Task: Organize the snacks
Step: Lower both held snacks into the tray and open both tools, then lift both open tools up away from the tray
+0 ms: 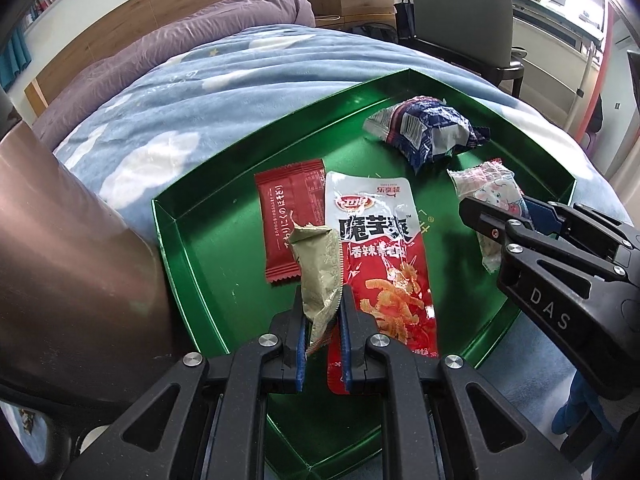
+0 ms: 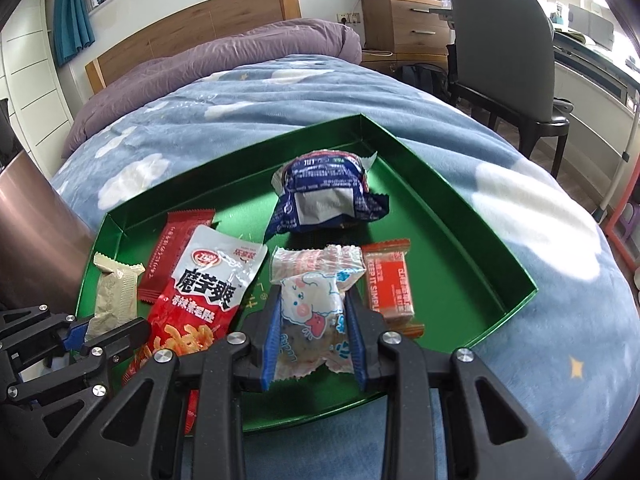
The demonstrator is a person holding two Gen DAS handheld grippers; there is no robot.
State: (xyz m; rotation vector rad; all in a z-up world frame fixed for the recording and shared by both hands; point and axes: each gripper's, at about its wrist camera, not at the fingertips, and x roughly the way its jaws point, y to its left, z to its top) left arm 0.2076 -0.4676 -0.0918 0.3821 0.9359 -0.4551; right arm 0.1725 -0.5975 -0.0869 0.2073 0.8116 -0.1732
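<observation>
Right wrist view, left to right: our left gripper (image 2: 86, 330) pinches a beige packet (image 2: 114, 294) over the green tray (image 2: 460, 204); a dark red sachet (image 2: 172, 258) and konjac pouch (image 2: 204, 300) crowd beside it; our right gripper (image 2: 312, 344) clamps the cartoon-print packet (image 2: 310, 312); an orange bar (image 2: 390, 288) lies just beside.

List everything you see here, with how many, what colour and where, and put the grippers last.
Tray: one, green, on the bed.
Blanket: one, blue with white clouds, under the tray.
Duvet: one, purple, at the headboard end.
Chair: one, dark grey, right of the bed.
Dark red packet: one, tray's left part.
Red and white pouch: one, tray's middle.
Blue wrapper: one, crumpled, tray's far part.
Orange packet: one, tray's right part.
Beige packet: one, in the left gripper.
Clear cartoon-print packet: one, in the right gripper.
</observation>
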